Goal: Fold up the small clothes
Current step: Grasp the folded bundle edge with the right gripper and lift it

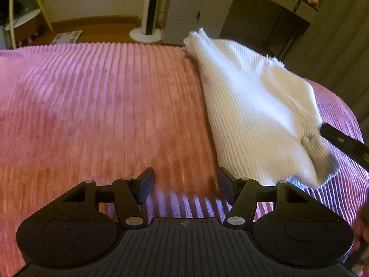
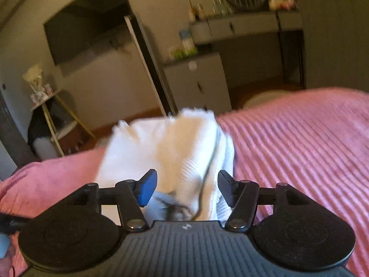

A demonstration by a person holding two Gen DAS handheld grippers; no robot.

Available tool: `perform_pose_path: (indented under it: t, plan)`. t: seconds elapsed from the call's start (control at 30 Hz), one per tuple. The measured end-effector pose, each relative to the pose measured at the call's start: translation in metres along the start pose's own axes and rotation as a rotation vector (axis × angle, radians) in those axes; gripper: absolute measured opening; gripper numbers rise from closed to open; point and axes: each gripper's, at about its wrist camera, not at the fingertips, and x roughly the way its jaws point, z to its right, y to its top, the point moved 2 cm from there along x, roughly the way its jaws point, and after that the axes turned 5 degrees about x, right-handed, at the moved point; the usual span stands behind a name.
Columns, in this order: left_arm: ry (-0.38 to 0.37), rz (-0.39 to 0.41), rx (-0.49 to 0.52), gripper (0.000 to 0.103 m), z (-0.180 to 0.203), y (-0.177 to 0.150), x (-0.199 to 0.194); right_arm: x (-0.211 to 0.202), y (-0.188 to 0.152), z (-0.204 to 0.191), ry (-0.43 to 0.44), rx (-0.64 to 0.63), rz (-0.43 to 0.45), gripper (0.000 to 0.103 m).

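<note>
A pink ribbed blanket (image 1: 103, 106) covers the bed. The left gripper (image 1: 185, 185) is wide open above it, holding nothing. A white knit top (image 1: 258, 115) lies on the right side. The right gripper (image 2: 187, 188) is wide open around the top's near end.

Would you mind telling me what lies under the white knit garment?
The garment rests on the pink ribbed blanket, which shows all around it. Whatever sits directly beneath it is covered. The right claw stands open around its near end.
</note>
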Motion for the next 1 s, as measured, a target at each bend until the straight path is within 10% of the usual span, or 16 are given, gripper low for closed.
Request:
perform_pose_path:
  t: [0.23, 0.43, 0.53, 0.73, 1.0]
  plan:
    - [0.000, 0.069, 0.058, 0.067, 0.029, 0.008, -0.015, -0.014, -0.017, -0.022, 0.102, -0.095, 0.005, 0.019]
    - [-0.009, -0.003, 0.111, 0.075, 0.040, 0.011, 0.020, 0.028, -0.037, 0.012, -0.007, -0.063, -0.110, 0.010]
    - [-0.022, -0.025, 0.190, 0.069, 0.041, 0.017, 0.024, 0.019, -0.025, 0.018, 0.043, -0.008, -0.114, 0.013]
    - [-0.162, 0.068, 0.067, 0.068, 0.022, 0.062, 0.010, 0.049, 0.013, 0.056, 0.219, 0.277, -0.194, 0.055]
    - [-0.247, -0.030, -0.011, 0.066, 0.016, 0.065, 0.056, 0.045, 0.038, 0.070, 0.260, 0.303, -0.203, 0.055]
